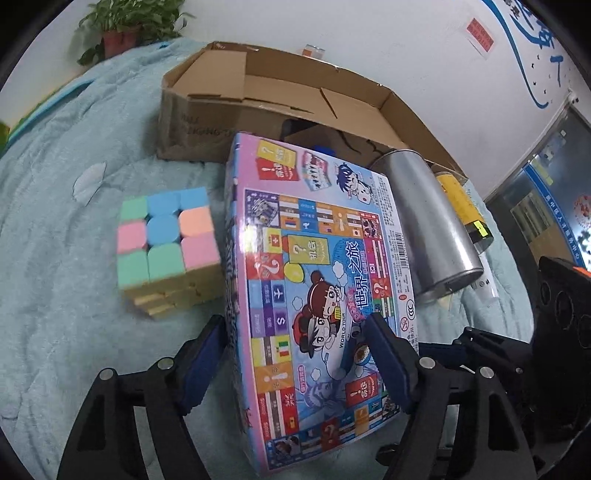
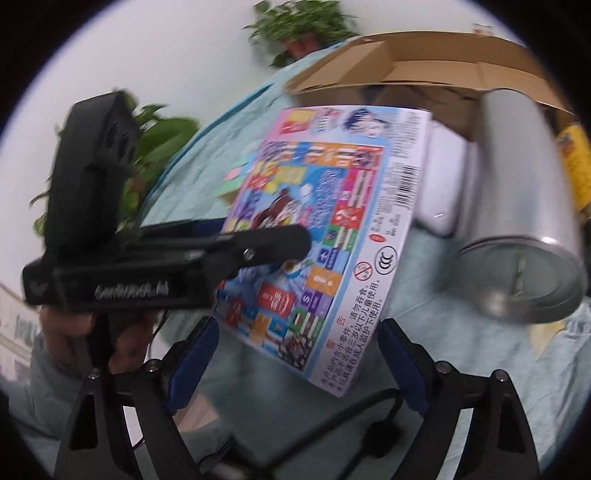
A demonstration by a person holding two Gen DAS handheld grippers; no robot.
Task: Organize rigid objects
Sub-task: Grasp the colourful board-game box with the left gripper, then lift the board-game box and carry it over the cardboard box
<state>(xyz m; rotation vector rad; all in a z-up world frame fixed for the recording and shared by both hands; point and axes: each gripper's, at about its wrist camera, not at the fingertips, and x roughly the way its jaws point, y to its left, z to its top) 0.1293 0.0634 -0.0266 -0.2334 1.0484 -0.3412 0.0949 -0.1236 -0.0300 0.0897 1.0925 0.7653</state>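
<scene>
A colourful board game box [image 1: 317, 280] lies tilted on the pale green bedspread [image 1: 55, 221]. My left gripper [image 1: 295, 350] straddles its near end, one blue pad at the box's left side and the other over its printed face; I see no firm pressing. In the right wrist view the same box [image 2: 332, 229] slants up, with the left gripper's finger [image 2: 280, 238] lying across its face. My right gripper [image 2: 299, 354] stands open, the box's near corner between its fingers without touching. A pastel puzzle cube [image 1: 166, 240] sits left of the box.
A silver metal tin [image 1: 432, 229] lies on its side right of the box, with a yellow canister [image 1: 461, 199] behind it. An open cardboard carton [image 1: 207, 122] stands at the back. A white object [image 2: 443, 177] lies between box and tin. Potted plants [image 1: 122, 33] line the wall.
</scene>
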